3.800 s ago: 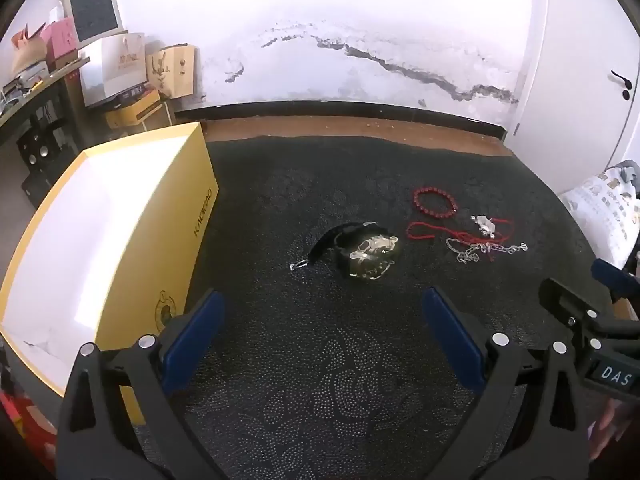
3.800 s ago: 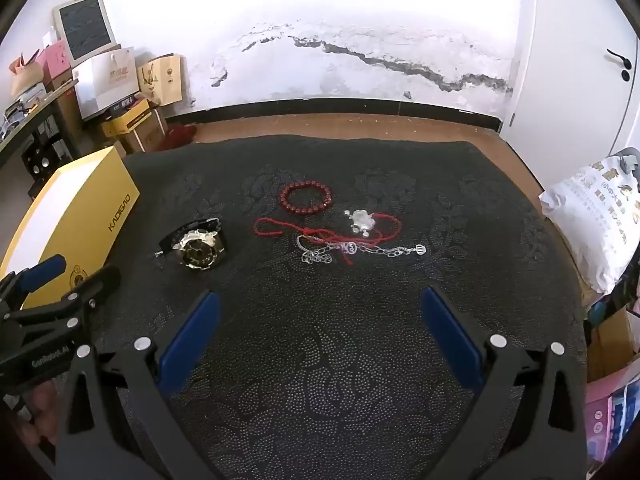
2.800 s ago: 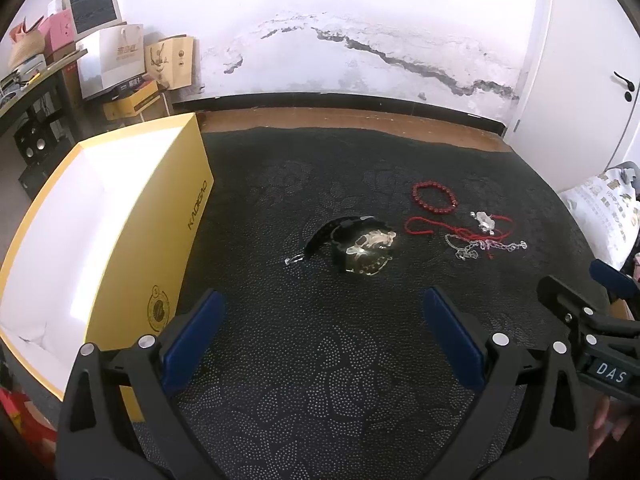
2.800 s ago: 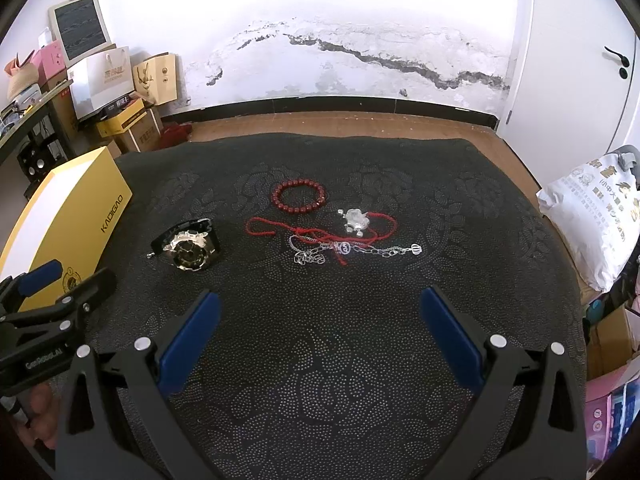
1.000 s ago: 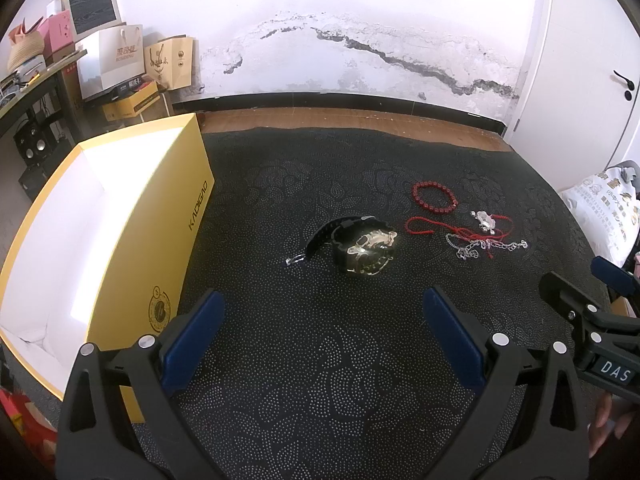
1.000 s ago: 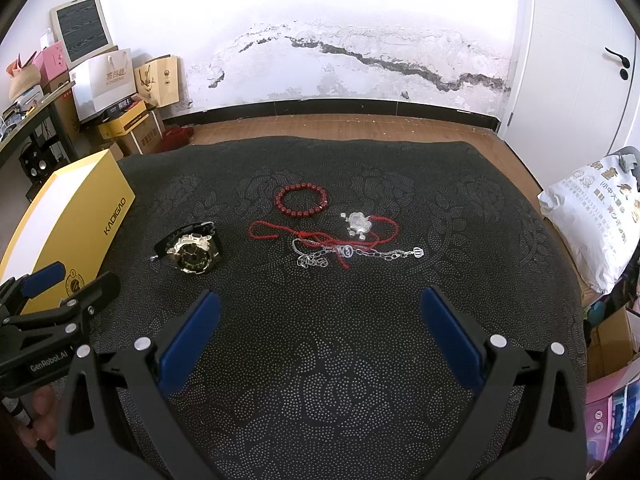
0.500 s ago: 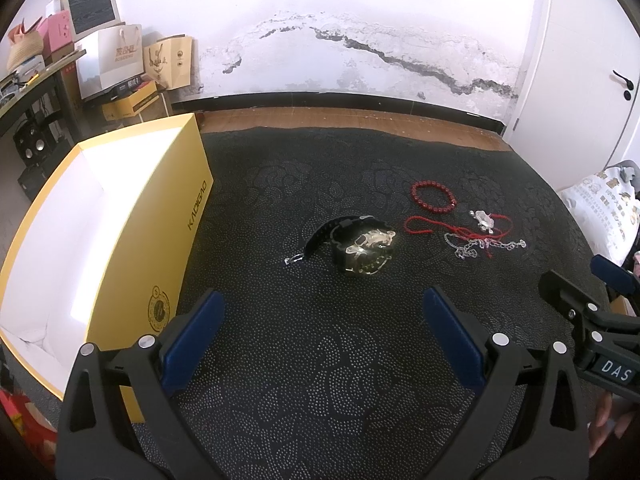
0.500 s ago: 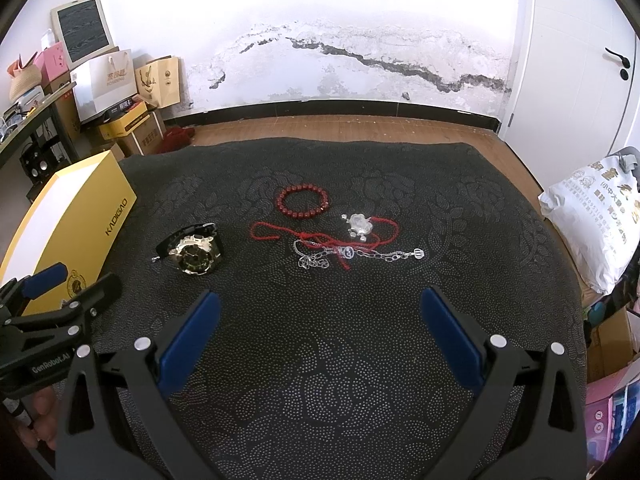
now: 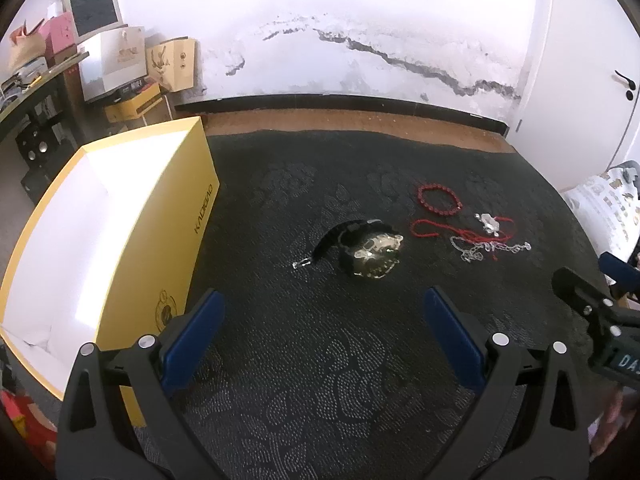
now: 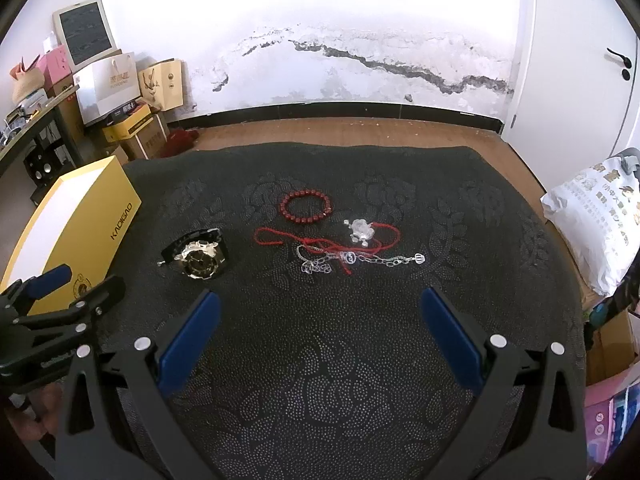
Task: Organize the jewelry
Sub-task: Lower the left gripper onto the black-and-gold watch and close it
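A black and gold watch (image 9: 370, 252) (image 10: 200, 258) lies on the dark patterned cloth. To its right are a red bead bracelet (image 9: 438, 200) (image 10: 306, 206), a red cord with a silver charm (image 9: 486, 226) (image 10: 360, 232) and a silver chain (image 9: 484, 250) (image 10: 360, 260), tangled together. An open yellow box (image 9: 176, 216) (image 10: 80, 236) with a white inside stands at the left. My left gripper (image 9: 320, 320) is open and empty, short of the watch. My right gripper (image 10: 320, 316) is open and empty, short of the chain.
The dark cloth (image 9: 320, 380) (image 10: 320, 360) covers the whole work surface. A white printed bag (image 10: 596, 216) lies off its right edge. Boxes and paper bags (image 10: 120, 92) are stacked by the back left wall. A white door (image 10: 580, 60) is at the right.
Both grippers have stayed open and empty, with only slight drift in the views. The jewelry and box have not moved.
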### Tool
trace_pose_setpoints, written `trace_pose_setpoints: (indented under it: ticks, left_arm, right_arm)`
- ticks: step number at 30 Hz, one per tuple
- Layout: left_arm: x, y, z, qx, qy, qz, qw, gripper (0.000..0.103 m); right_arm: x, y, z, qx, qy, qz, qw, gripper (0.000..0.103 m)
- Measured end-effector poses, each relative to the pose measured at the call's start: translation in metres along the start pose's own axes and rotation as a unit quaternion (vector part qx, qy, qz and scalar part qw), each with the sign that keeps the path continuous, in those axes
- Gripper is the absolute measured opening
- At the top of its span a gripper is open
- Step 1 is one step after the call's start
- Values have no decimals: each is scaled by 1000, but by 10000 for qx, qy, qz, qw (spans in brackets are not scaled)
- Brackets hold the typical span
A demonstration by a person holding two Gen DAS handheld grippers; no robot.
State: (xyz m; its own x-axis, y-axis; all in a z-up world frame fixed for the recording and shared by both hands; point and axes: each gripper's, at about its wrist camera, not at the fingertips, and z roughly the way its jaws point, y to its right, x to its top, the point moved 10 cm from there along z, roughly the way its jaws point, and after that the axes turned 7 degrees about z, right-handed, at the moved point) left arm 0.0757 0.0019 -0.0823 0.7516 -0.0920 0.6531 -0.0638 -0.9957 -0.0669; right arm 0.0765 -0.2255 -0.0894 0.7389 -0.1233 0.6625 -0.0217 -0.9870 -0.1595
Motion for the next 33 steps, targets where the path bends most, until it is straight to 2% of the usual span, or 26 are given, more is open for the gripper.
trace_pose_setpoints:
  ticks: [8,11,15,20,25,33]
  left_arm:
    - [-3,7,28,-404,-194,-2,9990,97]
    - [-7,12,51,-365,-402,19,9985,97]
    - [-2,20,71,-202,-375,192,9989,97]
    - [-1,36,103,-271,-556,-15,9981,97]
    - [-3,46,129,-78,-635,219,9977,97]
    - [7,45,139,111,-571,26,9983,97]
  right_arm:
    - [4,2,13,-3,-95,35,9999,97]
    - [6,6,19,-18,-149,87,9998,97]
    - [13,18,27,-79,-154,219,9996,97]
    - [15,30,39,-64,-277,454,9986,97]
    - [15,35,47,-98,-333,496,9982,97]
    - [17,39,49,-28,-361,549,9978,97]
